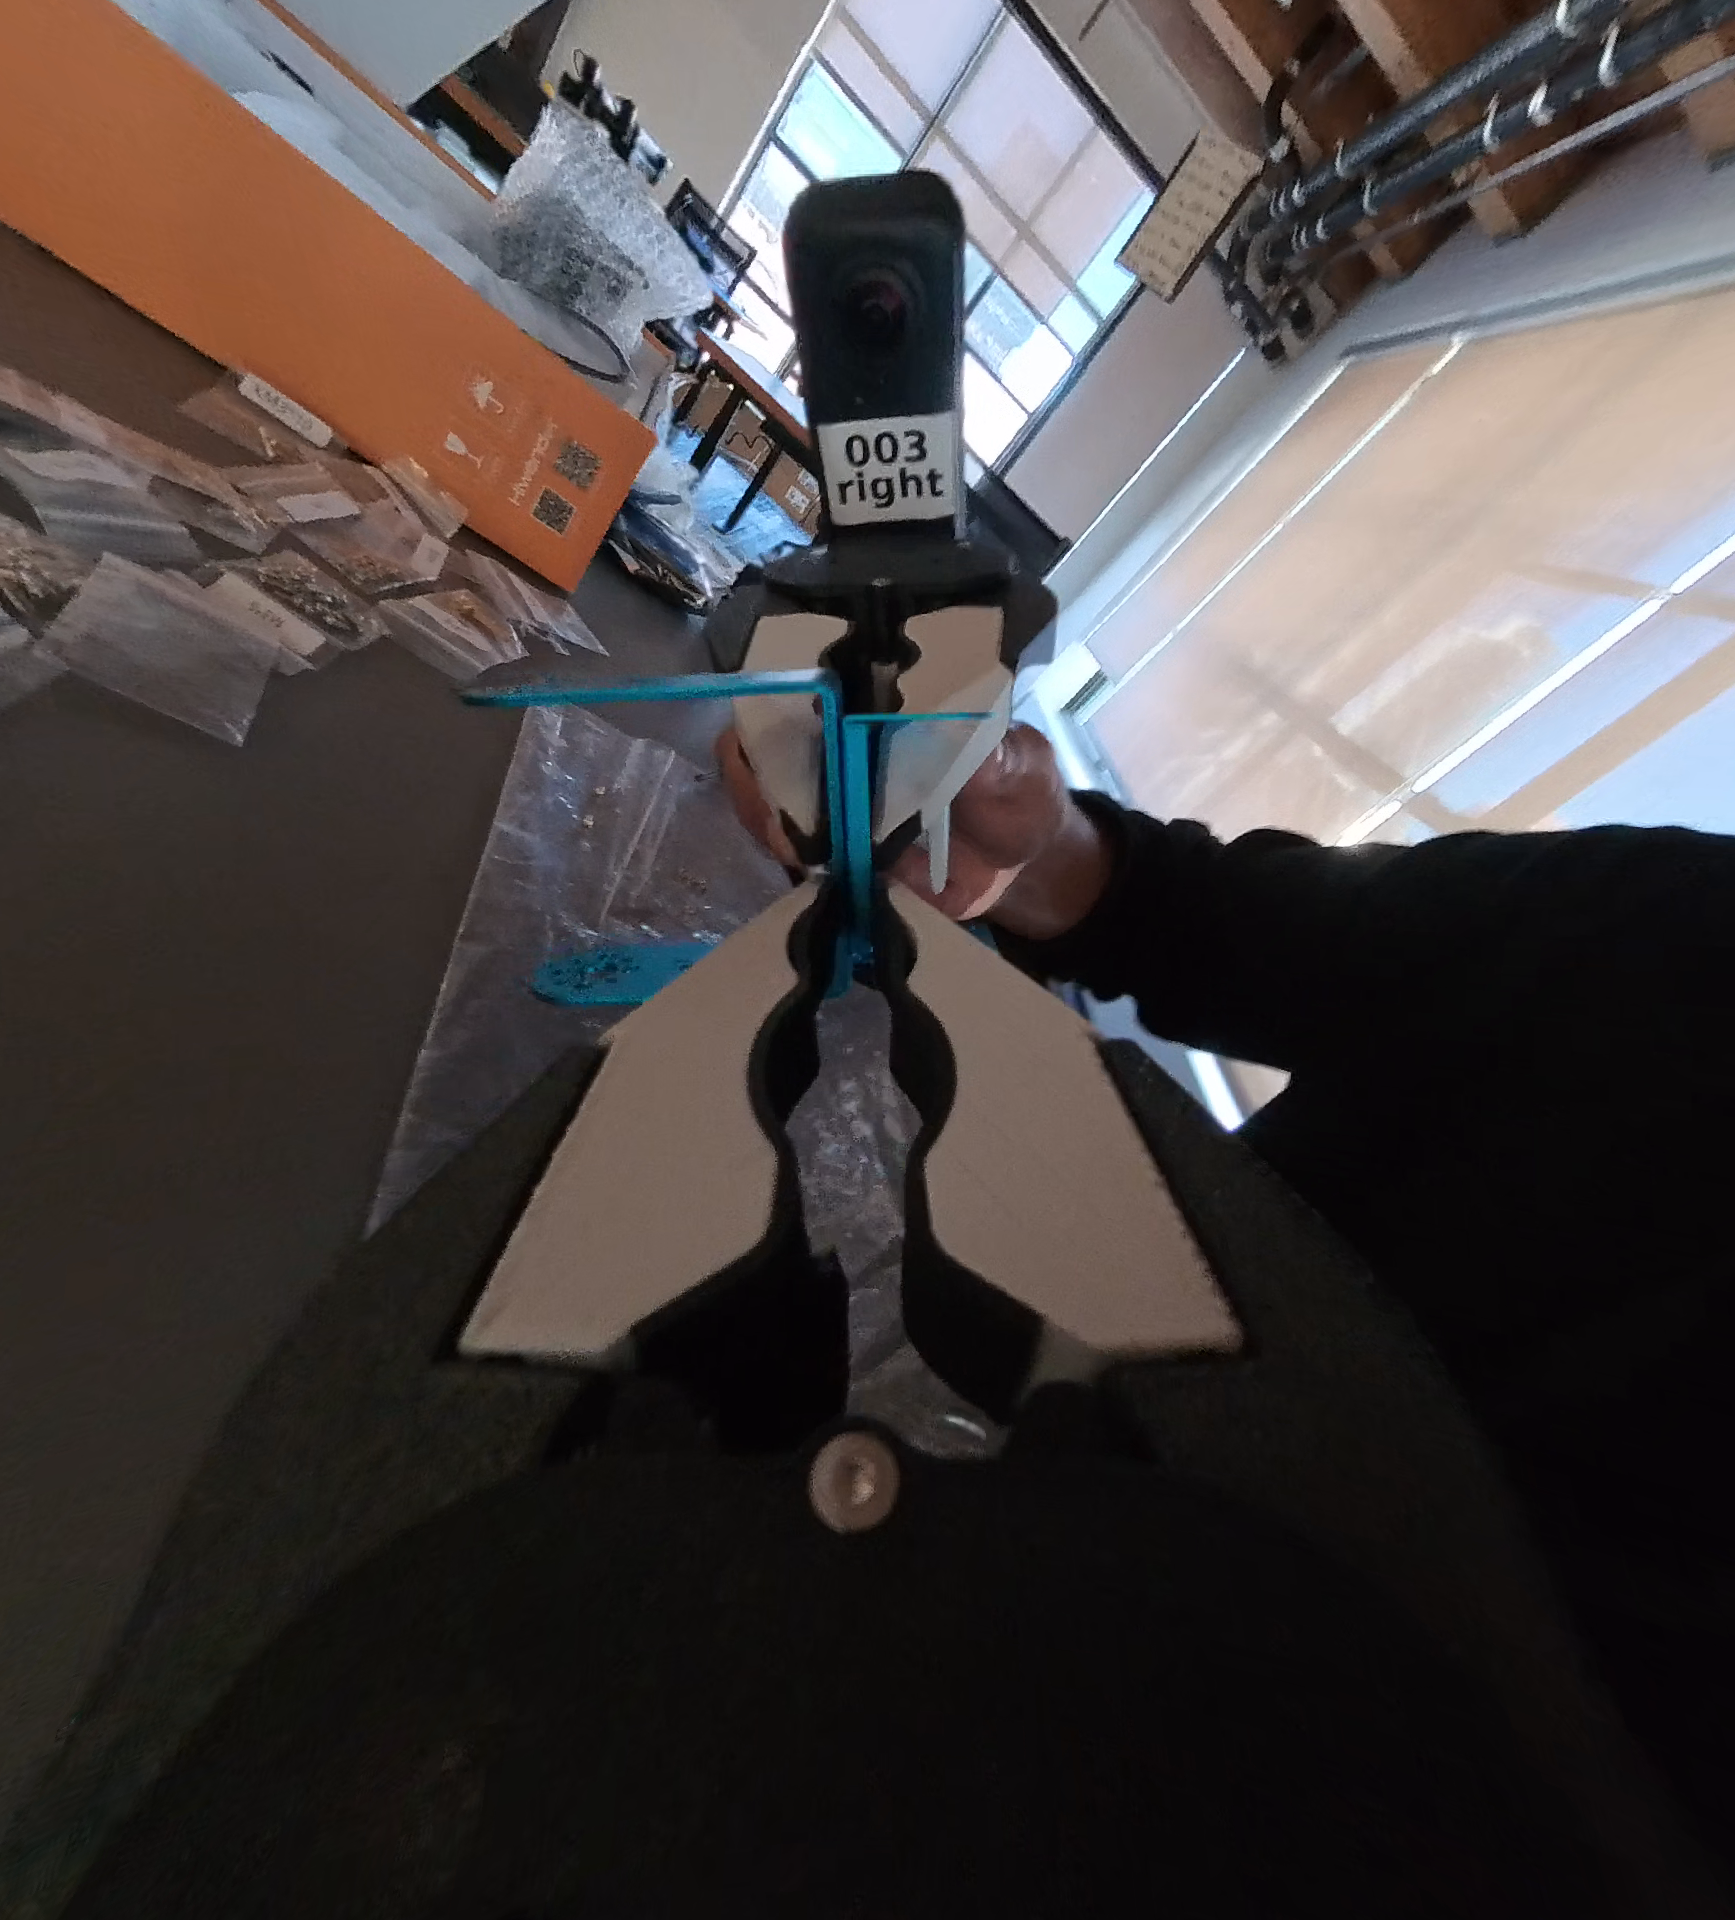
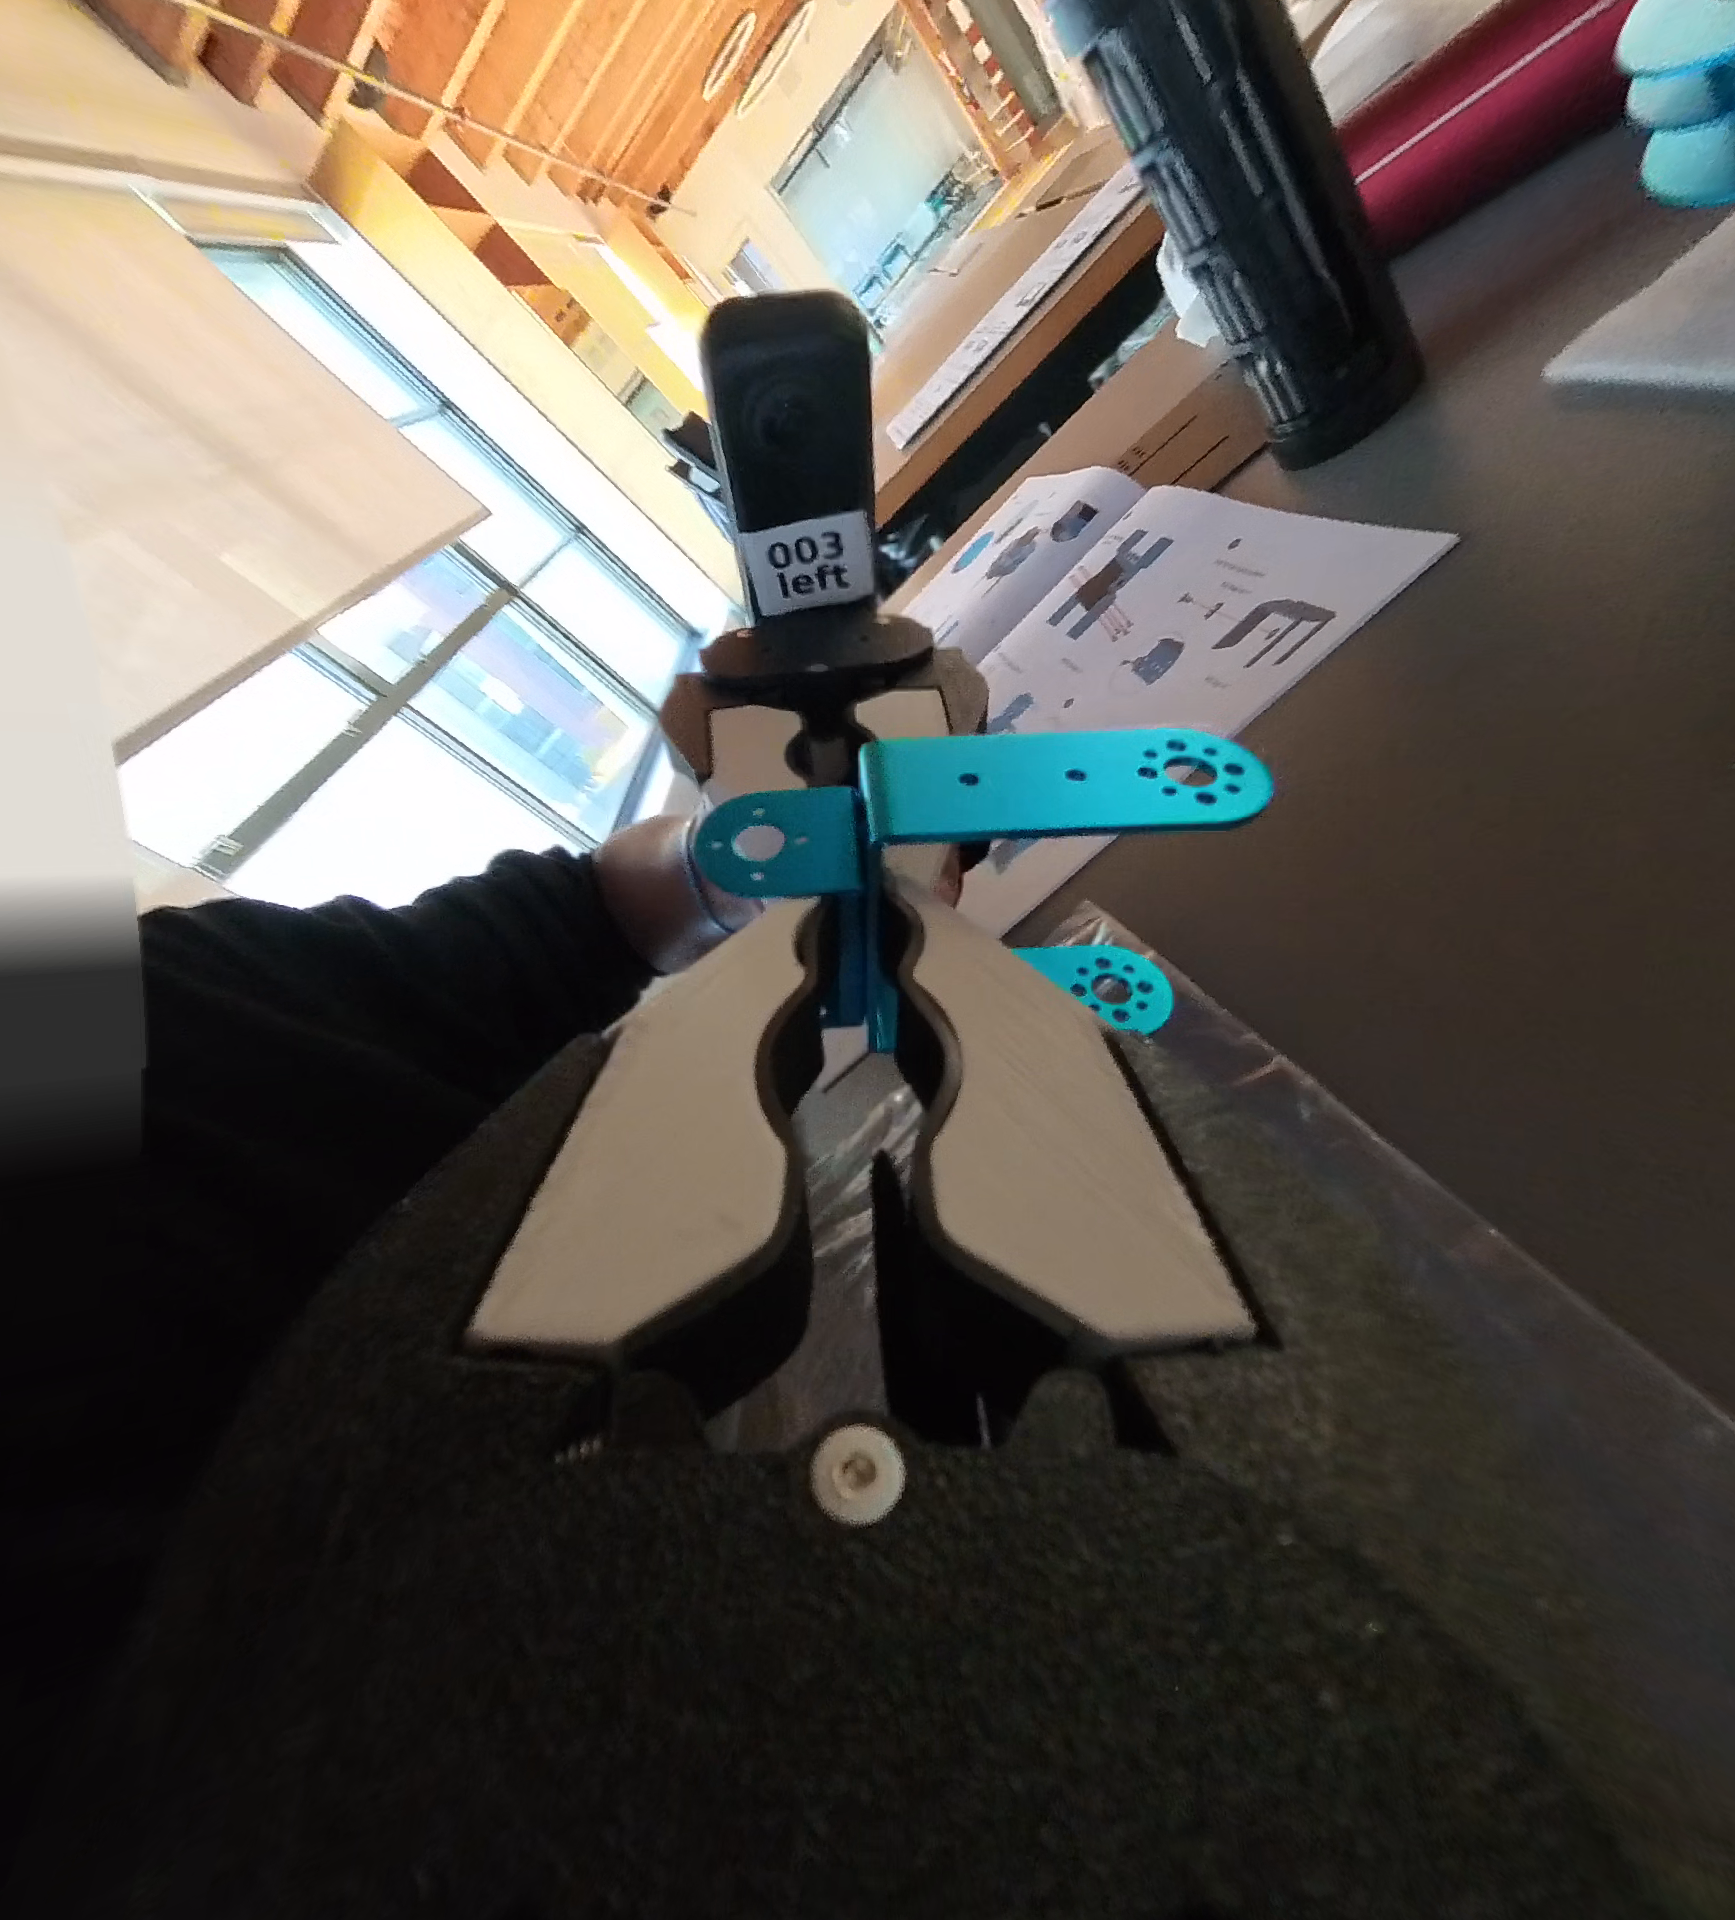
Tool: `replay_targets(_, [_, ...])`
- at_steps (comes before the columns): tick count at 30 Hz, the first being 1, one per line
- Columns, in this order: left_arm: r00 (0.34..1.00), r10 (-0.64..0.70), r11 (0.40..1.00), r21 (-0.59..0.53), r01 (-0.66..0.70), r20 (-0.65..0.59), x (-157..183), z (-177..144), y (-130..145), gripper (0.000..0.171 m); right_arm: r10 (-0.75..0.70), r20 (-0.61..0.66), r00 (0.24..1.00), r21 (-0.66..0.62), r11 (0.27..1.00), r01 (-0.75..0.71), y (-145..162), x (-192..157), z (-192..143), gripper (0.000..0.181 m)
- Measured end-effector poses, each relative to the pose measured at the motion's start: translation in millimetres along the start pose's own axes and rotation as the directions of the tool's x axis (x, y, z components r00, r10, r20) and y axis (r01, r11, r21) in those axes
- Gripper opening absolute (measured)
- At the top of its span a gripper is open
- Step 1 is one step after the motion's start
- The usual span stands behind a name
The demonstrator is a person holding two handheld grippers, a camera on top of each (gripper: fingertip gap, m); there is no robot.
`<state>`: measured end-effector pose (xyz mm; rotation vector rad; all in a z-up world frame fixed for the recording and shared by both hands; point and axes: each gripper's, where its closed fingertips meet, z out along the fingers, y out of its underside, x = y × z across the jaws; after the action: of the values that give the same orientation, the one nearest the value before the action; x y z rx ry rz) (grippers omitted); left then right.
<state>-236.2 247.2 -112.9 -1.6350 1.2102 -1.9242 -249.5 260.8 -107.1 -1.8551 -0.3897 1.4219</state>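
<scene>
Left wrist view: left gripper [image 1: 847, 925] has its jaws pressed nearly together, pinching the lower end of a blue metal bracket [image 1: 855, 831] at the tips. The bracket stands between the two grippers, with one flange reaching toward 9 o'clock. Right gripper [image 1: 868, 769] faces the camera from 12 o'clock, tips meeting the same bracket; a hand [image 1: 1008, 831] in a dark sleeve holds it. A clear plastic bag [image 1: 593, 831] lies on the dark table [image 1: 167, 935] below, with a second blue plate [image 1: 614, 971] on it at 9 o'clock from the tips. Small packets [image 1: 167, 561] and an orange box [image 1: 250, 239] lie toward 10 o'clock.

Right wrist view: right gripper [image 2: 858, 966] is closed to a narrow gap, clamping the bracket [image 2: 1050, 795] stem. One perforated arm extends toward 3 o'clock, a shorter one toward 9 o'clock. Left gripper [image 2: 821, 769] stands opposite at 12 o'clock; its jaw gap cannot be judged here. An open instruction booklet [image 2: 1206, 613] lies at 2 o'clock.
</scene>
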Motion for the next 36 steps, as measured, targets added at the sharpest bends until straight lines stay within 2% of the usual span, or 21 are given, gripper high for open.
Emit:
replay_targets(5, [0.977, -0.191, 0.98, 0.04, 0.195, -0.095, 4, 0, -1, 0.004, 0.077, 0.04, 0.996, 0.002, 0.997, -0.077, -1, 1, -1, 0.017])
replay_targets(12, [0.955, -0.259, 0.962, 0.052, 0.269, -0.142, 6, -5, -5, 0.004, 0.078, 0.048, 0.996, 0.001, 0.997, -0.078, -5, 3, -14, 0.03])
replay_targets(16, [0.981, -0.193, 0.981, -0.001, 0.193, -0.035, -3, -7, 3, 0.004, 0.007, -0.011, 1.0, -0.021, 1.0, -0.008, -10, 4, -34, 0.032])
replay_targets(18, [0.989, -0.151, 0.987, -0.048, 0.151, 0.005, -1, -8, 9, 0.004, -0.09, -0.077, 0.993, -0.045, 0.995, 0.087, -12, 6, -44, 0.035])
replay_targets(21, [0.995, -0.025, 0.987, -0.157, 0.04, 0.095, 1, -12, 25, 0.004, -0.281, -0.175, 0.944, -0.161, 0.954, 0.254, -1, 11, -50, 0.036])
replay_targets(25, [0.991, 0.065, 0.958, -0.286, -0.028, 0.121, 17, -14, 42, 0.004, -0.34, -0.138, 0.93, -0.222, 0.926, 0.305, 18, 0, -45, 0.037])
replay_targets(28, [0.967, 0.201, 0.904, -0.411, -0.122, 0.155, 21, -13, 58, 0.004, -0.4, -0.102, 0.911, -0.249, 0.897, 0.365, 29, -9, -41, 0.041])
replay_targets(30, [0.935, 0.318, 0.841, -0.501, -0.202, 0.156, 21, -12, 70, 0.004, -0.448, -0.096, 0.889, -0.269, 0.871, 0.41, 35, -11, -42, 0.042])
replay_targets(32, [0.886, 0.442, 0.755, -0.59, -0.285, 0.138, 20, -10, 82, 0.005, -0.466, -0.077, 0.882, -0.277, 0.859, 0.43, 41, -15, -45, 0.044])
replay_targets(36, [0.764, 0.645, 0.531, -0.733, -0.425, 0.025, 21, -6, 102, 0.005, -0.458, -0.069, 0.886, -0.287, 0.86, 0.423, 51, -16, -51, 0.044])
